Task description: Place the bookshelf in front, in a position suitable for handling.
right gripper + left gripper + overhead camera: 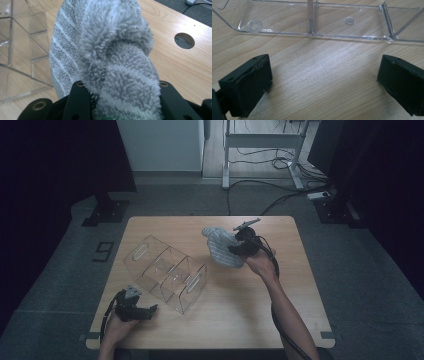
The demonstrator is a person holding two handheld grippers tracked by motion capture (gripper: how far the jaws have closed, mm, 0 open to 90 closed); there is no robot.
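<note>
We held the fluffy grey striped towelling cloth (115, 57) bunched between the right tongs (239, 248), whose jaws were closed on its thick folds, lifted above the far right part of the pale wooden tabletop (235, 320). It hung just right of the clear plastic divided organiser box (167, 272), which lay on its side near the middle-left of the tabletop, its compartments opening up and to the right. Our left tongs (150, 309) rested low at the near left with the jaws standing wide apart and nothing between them, pointing at the box's near wall. We judged the risks to lie mostly in the cloth itself: the grip took only part of the bundle, so a loose fold could slip out and drop back to the tabletop. If the cloth were meant for a compartment, its bulk could catch on a thin divider and push the light box along the smooth wood, since our left tongs were not yet steadying it. A round cable hole (184, 40) in the tabletop lay beyond, to the cloth's right.
</note>
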